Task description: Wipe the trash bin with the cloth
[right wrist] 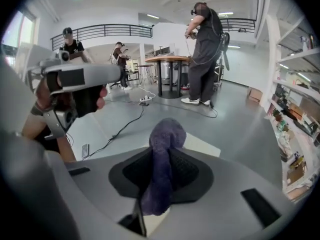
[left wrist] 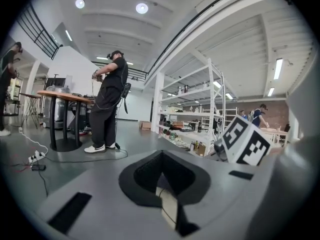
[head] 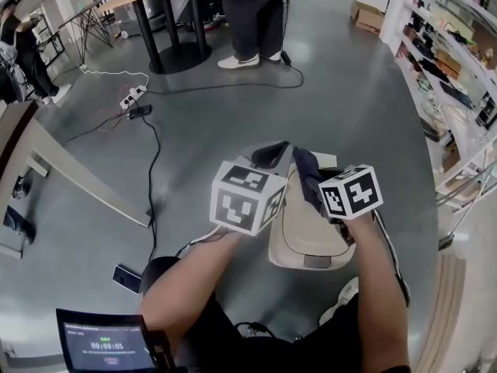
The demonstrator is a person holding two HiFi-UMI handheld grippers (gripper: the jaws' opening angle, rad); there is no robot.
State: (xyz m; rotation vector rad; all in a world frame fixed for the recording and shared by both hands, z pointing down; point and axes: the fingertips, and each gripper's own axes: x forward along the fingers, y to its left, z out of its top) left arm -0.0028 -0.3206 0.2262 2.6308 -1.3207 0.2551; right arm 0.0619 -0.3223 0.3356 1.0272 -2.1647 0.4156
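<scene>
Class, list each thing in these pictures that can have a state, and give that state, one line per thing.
left claw: shut, nothing between the jaws
right claw: shut on the cloth
cloth: pinched and bunched, its end poking past the jaws
trash bin: upright on the floor, lid down
screen: lit, showing a timer

trash bin (head: pixel 307 243) partly hidden; base unseen

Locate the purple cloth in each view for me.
Head view: cloth at centre, by the trash bin.
Left gripper view: not in it.
Right gripper view: cloth at centre, clamped in the right gripper.
Shared landmark: the standing person in white shoes.
</scene>
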